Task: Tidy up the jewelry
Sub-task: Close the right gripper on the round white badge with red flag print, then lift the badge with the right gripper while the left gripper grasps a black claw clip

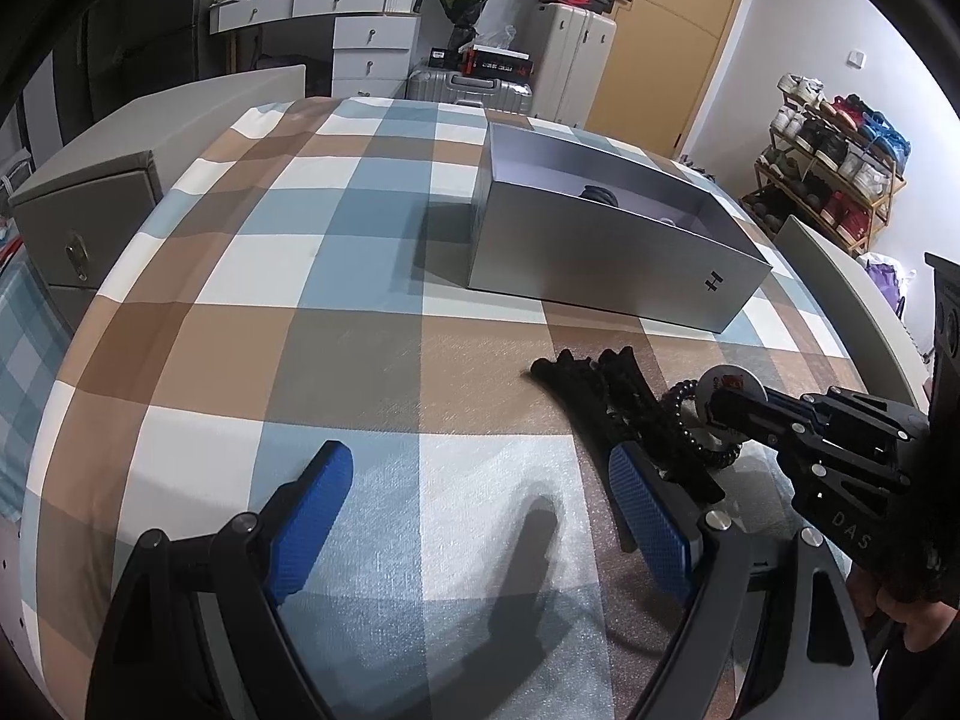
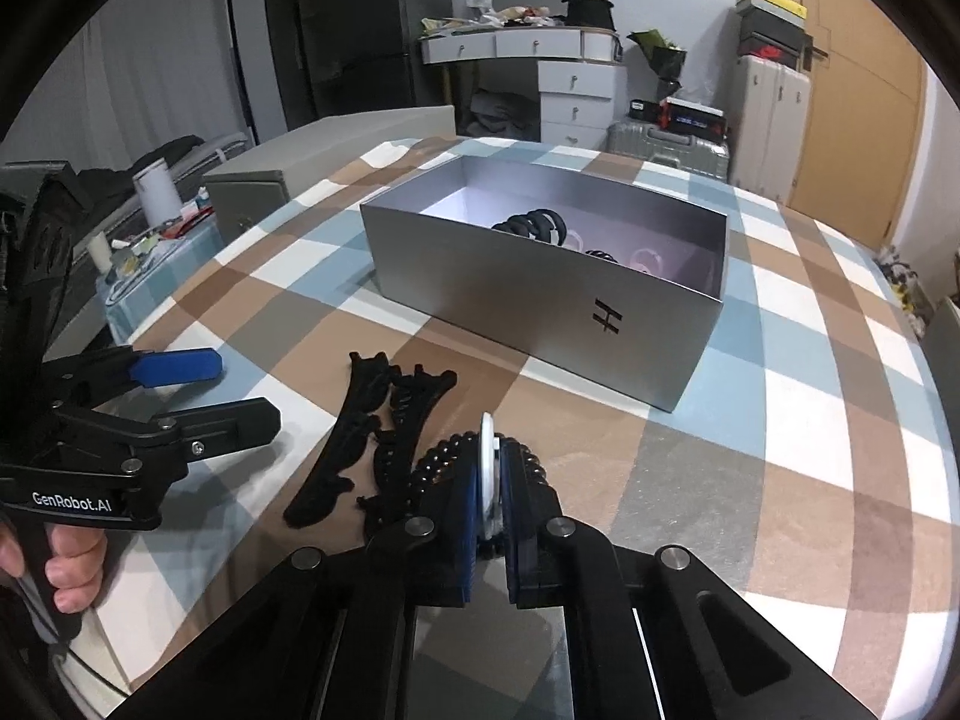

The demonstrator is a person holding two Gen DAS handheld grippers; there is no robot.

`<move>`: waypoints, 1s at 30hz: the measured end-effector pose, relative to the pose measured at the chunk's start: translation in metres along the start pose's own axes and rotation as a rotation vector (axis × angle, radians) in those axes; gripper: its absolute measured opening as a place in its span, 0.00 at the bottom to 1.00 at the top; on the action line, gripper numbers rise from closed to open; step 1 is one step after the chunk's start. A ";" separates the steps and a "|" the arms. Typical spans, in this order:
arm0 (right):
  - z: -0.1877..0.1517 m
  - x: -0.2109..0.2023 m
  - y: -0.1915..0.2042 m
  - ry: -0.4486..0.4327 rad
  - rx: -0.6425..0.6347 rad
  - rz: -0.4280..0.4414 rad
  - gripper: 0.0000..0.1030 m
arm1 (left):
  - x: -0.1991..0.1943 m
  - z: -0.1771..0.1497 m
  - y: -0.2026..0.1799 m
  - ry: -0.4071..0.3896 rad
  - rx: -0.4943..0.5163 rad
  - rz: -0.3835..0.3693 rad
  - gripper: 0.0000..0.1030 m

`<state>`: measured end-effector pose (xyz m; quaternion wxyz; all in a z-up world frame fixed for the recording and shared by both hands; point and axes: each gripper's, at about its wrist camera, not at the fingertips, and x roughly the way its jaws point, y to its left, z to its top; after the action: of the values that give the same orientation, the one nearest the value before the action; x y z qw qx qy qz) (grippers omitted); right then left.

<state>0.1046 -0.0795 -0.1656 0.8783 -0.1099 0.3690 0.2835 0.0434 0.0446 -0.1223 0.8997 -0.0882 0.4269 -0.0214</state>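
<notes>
A flat round white disc point(image 2: 487, 429) with a red label point(image 1: 729, 385) stands on edge between the blue pads of my right gripper point(image 2: 492, 463), which is shut on it. A black bead bracelet point(image 2: 441, 457) curls around the disc on the checked cloth. Two black lace strips point(image 2: 372, 420) lie just to its left. My left gripper point(image 1: 486, 498) hovers open over the cloth, its right finger beside the lace strips point(image 1: 600, 390). An open grey box point(image 2: 510, 300) stands beyond, with black coils point(image 2: 534, 222) and pink rings point(image 2: 648, 258) inside.
The checked cloth point(image 1: 300, 300) covers the whole surface. A grey cabinet point(image 1: 78, 228) stands off its left edge. A cluttered side table point(image 2: 150, 210), white drawers point(image 2: 570, 90), suitcases point(image 2: 666, 144) and a shoe rack point(image 1: 840, 168) ring the room.
</notes>
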 end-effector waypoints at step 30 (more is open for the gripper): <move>-0.005 -0.033 -0.041 -0.105 0.216 0.125 0.06 | 0.023 0.013 -0.037 0.136 0.209 -0.017 0.44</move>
<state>0.1068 -0.1285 -0.1465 0.8838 0.0237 0.3570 0.3014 0.0695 0.0080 -0.1249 0.8726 0.0041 0.4818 -0.0795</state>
